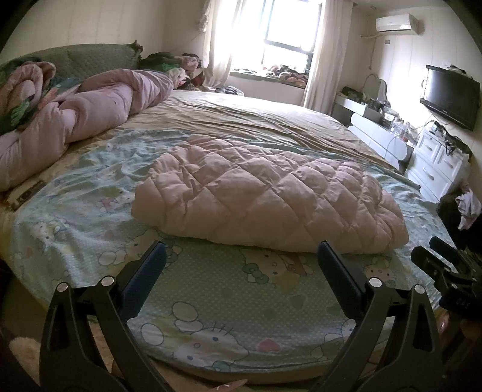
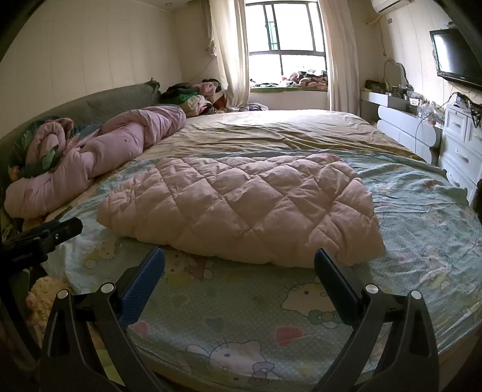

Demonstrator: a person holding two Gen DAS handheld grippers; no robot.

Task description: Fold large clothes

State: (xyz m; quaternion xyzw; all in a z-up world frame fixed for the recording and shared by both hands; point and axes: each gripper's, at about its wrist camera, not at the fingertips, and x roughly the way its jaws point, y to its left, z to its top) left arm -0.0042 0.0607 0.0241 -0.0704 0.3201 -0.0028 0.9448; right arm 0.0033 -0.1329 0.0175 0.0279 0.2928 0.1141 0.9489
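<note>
Pale-green cartoon-cat cotton covers the near half of a large bed (image 2: 421,217), with a tan sheet (image 2: 286,129) spread over the far half toward the window (image 2: 286,39). A rolled lilac duvet (image 2: 99,156) lies along the bed's left side against a grey-green headboard (image 2: 99,105).

At the centre of the printed sheet rests the task's garment, a pink quilted coat (image 2: 241,205), folded into a puffy, roughly rectangular bundle with diamond stitching, its near edge lying just beyond both grippers. In the left wrist view the coat (image 1: 265,196) sits slightly right of centre.

A black TV (image 1: 449,96) hangs on the right wall above white drawers (image 1: 436,162); an air conditioner (image 1: 394,22) is mounted near the ceiling.

The right gripper (image 2: 239,259) hovers over the sheet's near edge, its blue-padded fingers (image 2: 144,283) spread wide and holding nothing, tips close to the coat but apart from it. The left gripper (image 1: 239,251) is likewise spread and empty, its fingers (image 1: 147,271) pointing at the coat's near edge. Each gripper shows at the edge of the other's view: the right one (image 1: 446,271) at the left camera's right margin, the left one (image 2: 45,238) at the right camera's left margin.
</note>
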